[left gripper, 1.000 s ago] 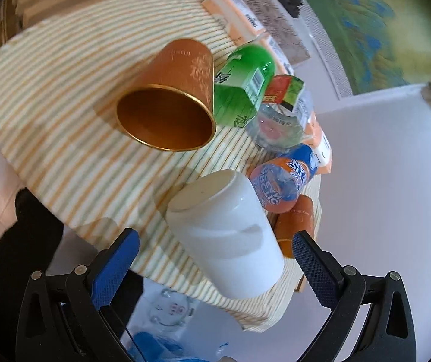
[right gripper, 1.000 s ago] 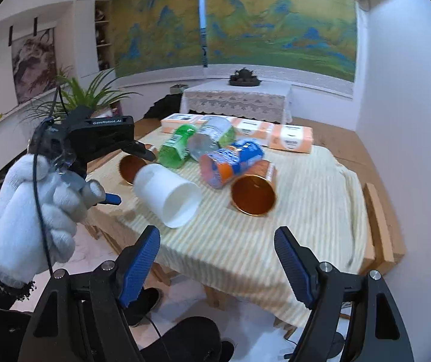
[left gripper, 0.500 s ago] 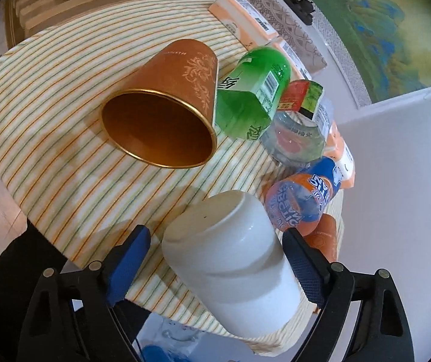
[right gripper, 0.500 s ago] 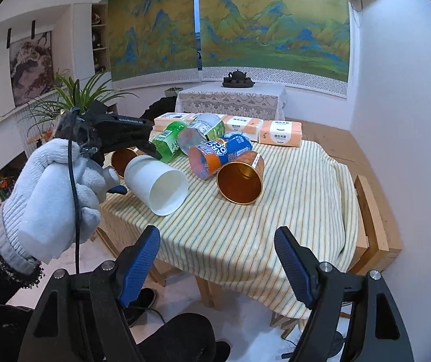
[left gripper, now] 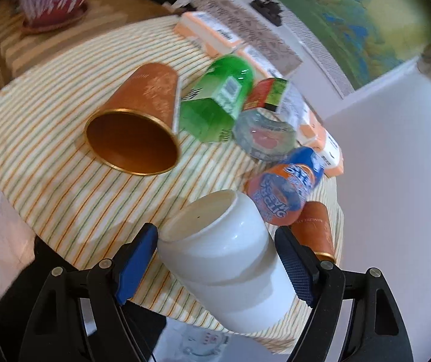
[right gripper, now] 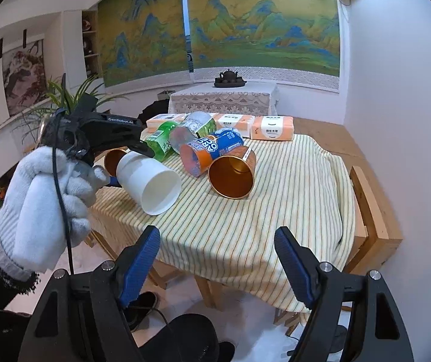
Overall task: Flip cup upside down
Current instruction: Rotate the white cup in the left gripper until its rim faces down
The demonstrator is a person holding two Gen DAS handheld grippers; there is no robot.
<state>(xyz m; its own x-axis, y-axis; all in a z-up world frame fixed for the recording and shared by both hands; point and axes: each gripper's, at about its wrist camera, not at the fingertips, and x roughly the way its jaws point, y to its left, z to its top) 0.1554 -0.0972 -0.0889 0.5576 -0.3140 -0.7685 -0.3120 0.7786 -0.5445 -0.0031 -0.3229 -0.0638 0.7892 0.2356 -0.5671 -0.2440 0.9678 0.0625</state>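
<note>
Striped-cloth bench (right gripper: 275,211) fills the view, bottles and two copper cups (right gripper: 232,175) lying scattered across it. At its near-left edge the white cup (left gripper: 227,259) lies tipped on its side, base toward the left gripper (left gripper: 215,259), jaws apart, straddling it. Right gripper (right gripper: 217,256) hovers off the bench, jaws apart, empty.
</note>
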